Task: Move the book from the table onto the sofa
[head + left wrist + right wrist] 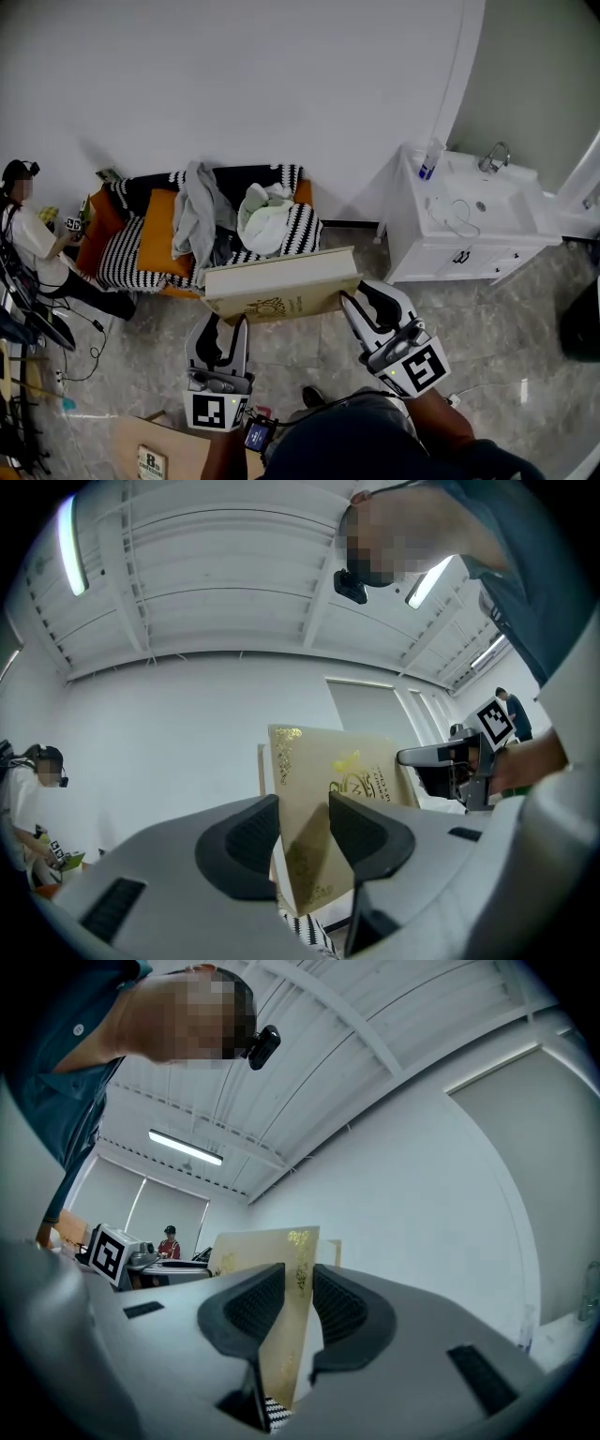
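The book [281, 286] is off the table and in the air at the centre of the head view, over the grey marbled floor [309, 361] and just short of the sofa [122, 253], which lies at 10 o'clock. It is a broad, stiff cream slab with gold ornament stamped on its cover.

The left gripper [228, 323] is clenched on its lower edge at 7 o'clock, and the right gripper [361, 298] grasps the edge at 4 o'clock. Ribbed dark pads press both faces. Two spread grips probably keep so wide a book from twisting.

The sofa is soft, with black-and-white stripes and an orange cushion [157, 244]. A limp grey garment [197, 220] and a pale crumpled bundle [265, 217] crowd its middle, so the bare striped seat looks the likelier landing spot. A glossy white washbasin cabinet [459, 239] stands at 2 o'clock.
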Available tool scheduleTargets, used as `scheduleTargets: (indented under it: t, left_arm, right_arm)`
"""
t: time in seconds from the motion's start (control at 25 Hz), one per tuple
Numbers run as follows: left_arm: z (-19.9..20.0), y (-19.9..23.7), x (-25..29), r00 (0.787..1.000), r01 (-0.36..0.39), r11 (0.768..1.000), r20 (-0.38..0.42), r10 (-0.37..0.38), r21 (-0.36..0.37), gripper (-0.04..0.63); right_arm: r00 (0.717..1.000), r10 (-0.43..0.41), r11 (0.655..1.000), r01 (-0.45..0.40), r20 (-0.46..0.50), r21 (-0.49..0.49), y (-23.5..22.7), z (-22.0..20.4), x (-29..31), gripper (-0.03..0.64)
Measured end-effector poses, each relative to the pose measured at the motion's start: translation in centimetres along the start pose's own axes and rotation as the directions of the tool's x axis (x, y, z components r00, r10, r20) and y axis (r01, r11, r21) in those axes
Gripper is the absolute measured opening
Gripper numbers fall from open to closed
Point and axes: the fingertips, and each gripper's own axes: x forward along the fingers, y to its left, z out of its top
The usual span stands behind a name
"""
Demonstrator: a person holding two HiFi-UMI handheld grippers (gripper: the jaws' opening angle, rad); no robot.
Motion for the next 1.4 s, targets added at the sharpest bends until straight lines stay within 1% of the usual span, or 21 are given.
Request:
scheduleTargets:
  t: [0.16, 0.4, 0.56, 0.68, 0.8, 1.08, 1.2, 1.4]
  left_arm:
    - [-1.1, 1.9, 2.4, 1.0, -0.008, 1.0, -0.013, 0.008, -0.001, 0.161]
    - [-3.8, 3.6, 7.5, 0.998, -0.033, 0.999, -0.054, 0.033, -0.008, 0.161]
    - [-5.6, 5.5, 11.8, 0.994, -0.083, 0.996, -0.077, 0.081, -0.022, 0.16]
    - [-6.6, 6.0, 14.7, 0.991, -0.111, 0.994, -0.072, 0.11, -0.002, 0.16]
    - [-7.6, 7.3, 17.3, 0.986, -0.147, 0.989, -0.082, 0.147, 0.009, 0.161]
    - [-9.8, 10.8, 20.6, 0.967, -0.219, 0.975, -0.124, 0.221, 0.027, 0.161]
    - [-11.2, 12.8, 21.6, 0.959, -0.247, 0.969, -0.14, 0.248, 0.021, 0.161]
    - [-14.1, 17.0, 23.3, 0.951, -0.265, 0.964, -0.165, 0.262, 0.003, 0.161]
  right_arm:
    - [1.0, 0.018, 1.0, -0.018, 0.004, 0.009, -1.4, -1.1, 2.9, 0.103]
    - [0.999, 0.037, 0.998, -0.036, -0.022, 0.043, -6.1, -4.4, 6.8, 0.103]
    - [0.996, 0.078, 0.995, -0.074, -0.051, 0.067, -9.7, -6.9, 10.8, 0.103]
    - [0.995, 0.101, 0.993, -0.1, -0.009, 0.068, -12.6, -7.9, 13.1, 0.103]
    - [0.992, 0.127, 0.988, -0.126, -0.009, 0.085, -14.8, -9.4, 15.9, 0.103]
    - [0.98, 0.201, 0.973, -0.197, -0.018, 0.121, -17.0, -12.3, 21.5, 0.103]
    - [0.973, 0.228, 0.966, -0.222, -0.03, 0.13, -17.3, -13.8, 24.1, 0.103]
    - [0.967, 0.251, 0.96, -0.242, -0.051, 0.139, -17.5, -16.7, 29.5, 0.103]
